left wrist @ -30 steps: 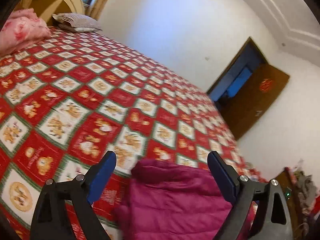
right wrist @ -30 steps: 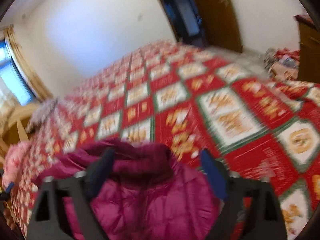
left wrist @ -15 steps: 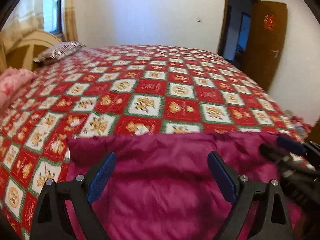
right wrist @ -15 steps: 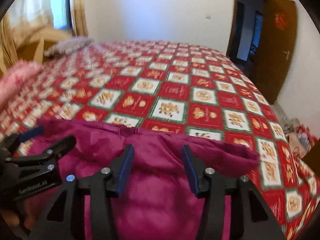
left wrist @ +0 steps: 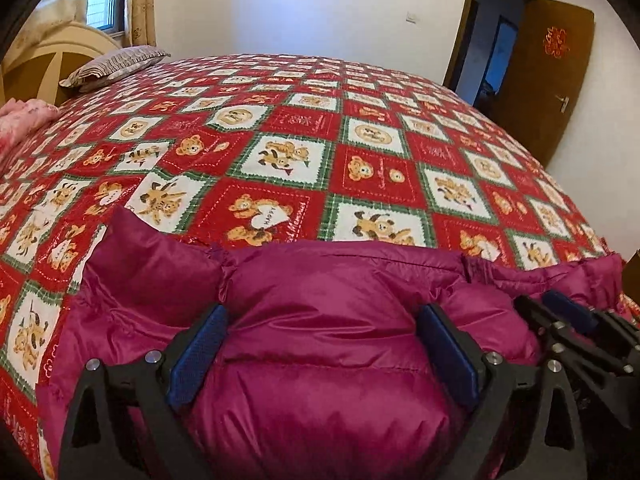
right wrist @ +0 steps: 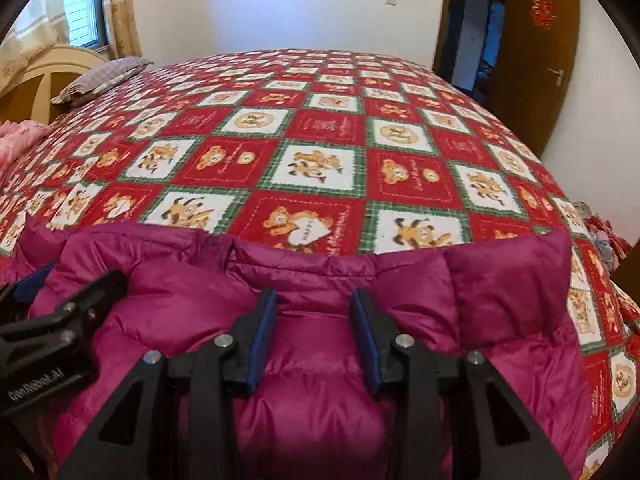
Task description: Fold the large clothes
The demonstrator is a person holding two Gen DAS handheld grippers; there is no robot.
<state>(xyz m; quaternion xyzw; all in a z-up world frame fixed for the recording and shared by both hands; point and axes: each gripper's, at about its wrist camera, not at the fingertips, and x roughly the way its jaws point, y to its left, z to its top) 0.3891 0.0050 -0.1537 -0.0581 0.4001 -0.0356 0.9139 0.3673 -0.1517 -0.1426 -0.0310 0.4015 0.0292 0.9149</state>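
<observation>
A big puffy purple jacket lies on the bed, at the near edge. The bed has a red cover with little bears in squares.

The left gripper has its fingers far apart. A fat puffed part of the jacket bulges up between them. The blue pads sit on each side of that puff, but they do not look like they squeeze it. The top edge of the jacket lies a little way past the fingertips. One corner of it sticks up beyond the left finger. The right gripper shows just beside the right finger in this view, low on the jacket.

The right gripper has its fingers much closer together. They have just been closing. A narrow fold of the jacket sits between the blue pads, right below a stitched seam near the top edge. I cannot tell for sure if the pads press the cloth yet. Another corner of the jacket stands up past the right finger. The left gripper shows beside the left finger here, also resting low on the jacket.

Far past all the fingers there is a striped pillow at the head of the bed. A pink blanket lies off to the left. A brown door stands open far to the right.
</observation>
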